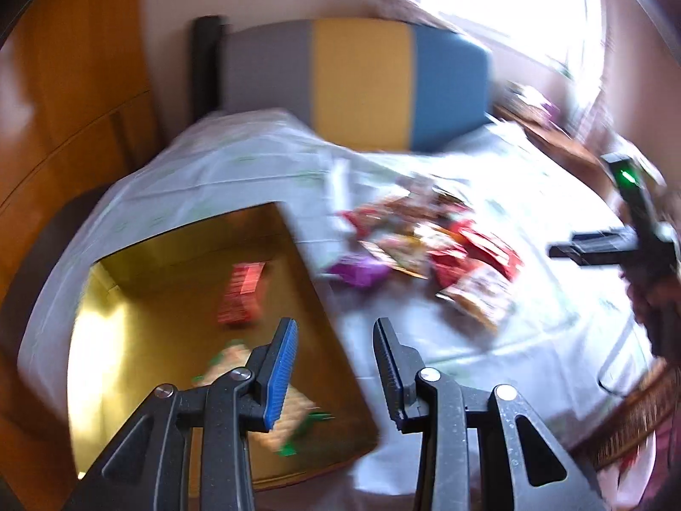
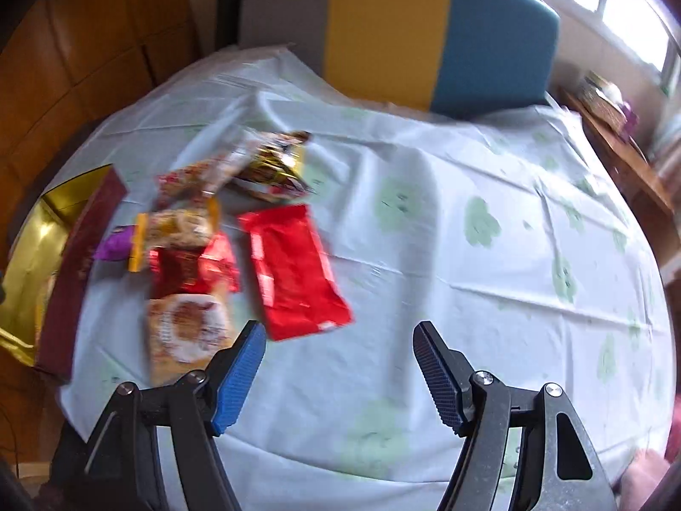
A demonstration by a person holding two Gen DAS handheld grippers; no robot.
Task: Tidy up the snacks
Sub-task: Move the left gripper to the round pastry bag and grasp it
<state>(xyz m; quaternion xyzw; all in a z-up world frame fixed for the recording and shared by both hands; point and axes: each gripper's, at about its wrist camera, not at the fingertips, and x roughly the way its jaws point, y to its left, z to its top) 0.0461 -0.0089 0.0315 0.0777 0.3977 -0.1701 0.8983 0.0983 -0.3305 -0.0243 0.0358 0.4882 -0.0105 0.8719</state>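
A gold-lined box (image 1: 340, 340) sits at the table's left, holding a red packet (image 1: 242, 294) and a green-and-tan packet (image 1: 289, 421). My left gripper (image 1: 336, 336) is open and empty above the box's right wall. A pile of snack packets (image 1: 430, 247) lies on the white cloth to its right. In the right wrist view the pile includes a large red packet (image 2: 293, 268), a tan packet (image 2: 187, 332) and a purple one (image 2: 111, 247). My right gripper (image 2: 340, 340) is open and empty, just right of the pile; it also shows in the left wrist view (image 1: 613, 247).
The round table has a pale cloth with green prints (image 2: 481, 221). A grey, yellow and blue chair back (image 2: 391, 30) stands behind it. A wooden shelf (image 2: 617, 144) is at the far right. A wicker basket (image 1: 630, 421) sits at the near right.
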